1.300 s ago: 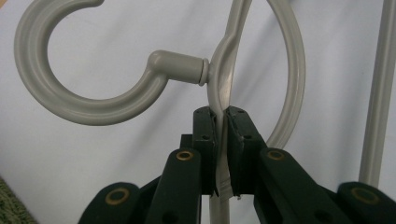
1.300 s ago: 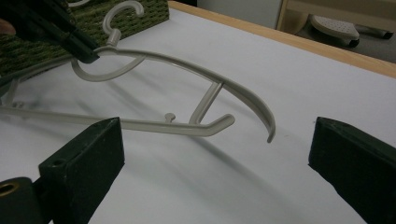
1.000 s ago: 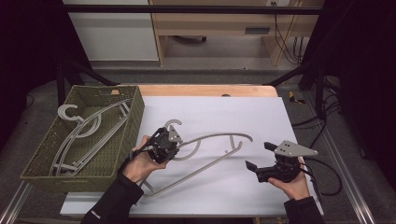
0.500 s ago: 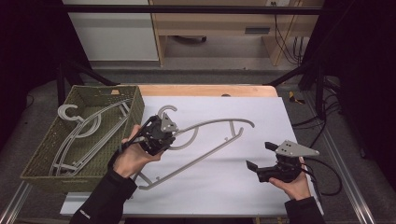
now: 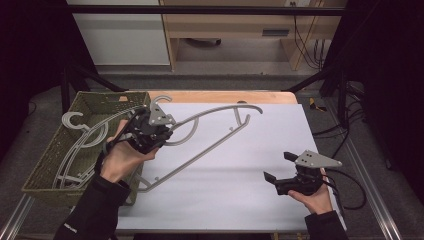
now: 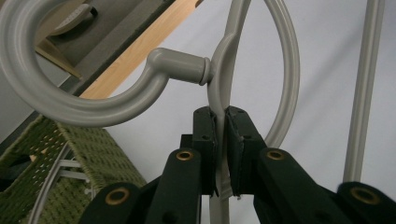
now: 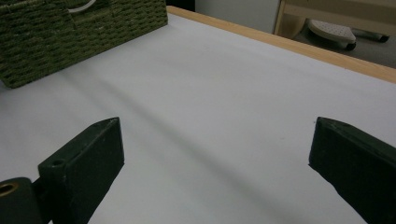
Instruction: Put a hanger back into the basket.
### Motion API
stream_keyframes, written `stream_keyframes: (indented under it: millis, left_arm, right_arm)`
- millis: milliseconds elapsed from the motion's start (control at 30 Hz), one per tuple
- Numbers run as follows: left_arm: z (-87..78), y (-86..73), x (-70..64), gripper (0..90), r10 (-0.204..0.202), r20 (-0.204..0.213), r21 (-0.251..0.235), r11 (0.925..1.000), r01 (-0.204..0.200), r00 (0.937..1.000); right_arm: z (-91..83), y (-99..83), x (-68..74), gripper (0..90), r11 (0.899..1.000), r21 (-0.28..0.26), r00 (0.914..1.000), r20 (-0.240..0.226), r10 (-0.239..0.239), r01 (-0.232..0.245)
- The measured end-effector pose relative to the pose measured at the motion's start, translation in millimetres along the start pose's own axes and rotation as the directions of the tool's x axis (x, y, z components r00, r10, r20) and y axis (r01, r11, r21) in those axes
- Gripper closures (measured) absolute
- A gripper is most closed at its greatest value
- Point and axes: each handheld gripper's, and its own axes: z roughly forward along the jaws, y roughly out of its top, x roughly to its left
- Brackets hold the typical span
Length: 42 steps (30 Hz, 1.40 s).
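Left gripper (image 5: 150, 131) clamps a grey hanger (image 5: 215, 127) beside the green basket (image 5: 47, 162); right gripper (image 5: 280, 167) gapes empty.

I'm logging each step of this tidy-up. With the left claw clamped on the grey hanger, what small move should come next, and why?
Probably carry the hanger further left over the green basket. The left claw grips it just below its hook, other hangers lie in that basket, and the right claw sits open and idle.
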Motion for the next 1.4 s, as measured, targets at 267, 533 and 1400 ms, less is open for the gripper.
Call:
stream_keyframes:
  millis: [267,533,1400]
  left_arm:
    - [-17.4,-6.8,26.3,82.9,-0.048,-0.041,-0.011,0.9988,0.047,0.998]
    - [-26.9,-16.5,46.5,82.9,-0.09,-0.066,-0.015,0.9959,0.089,0.9937]
    - [-46.1,-76.4,128.0,82.9,-0.189,-0.235,0.038,0.9783,0.204,0.9534]
  right_arm:
    - [-0.2,0.1,-0.6,2.5,1.0,-0.005,0.9999,0.01,0.008,-0.008]
    - [-0.3,-0.4,-2.0,2.0,1.0,-0.009,0.9998,0.016,0.007,-0.007]
    - [1.9,-1.3,-2.1,2.1,1.0,0.005,0.9997,0.021,0.01,-0.01]
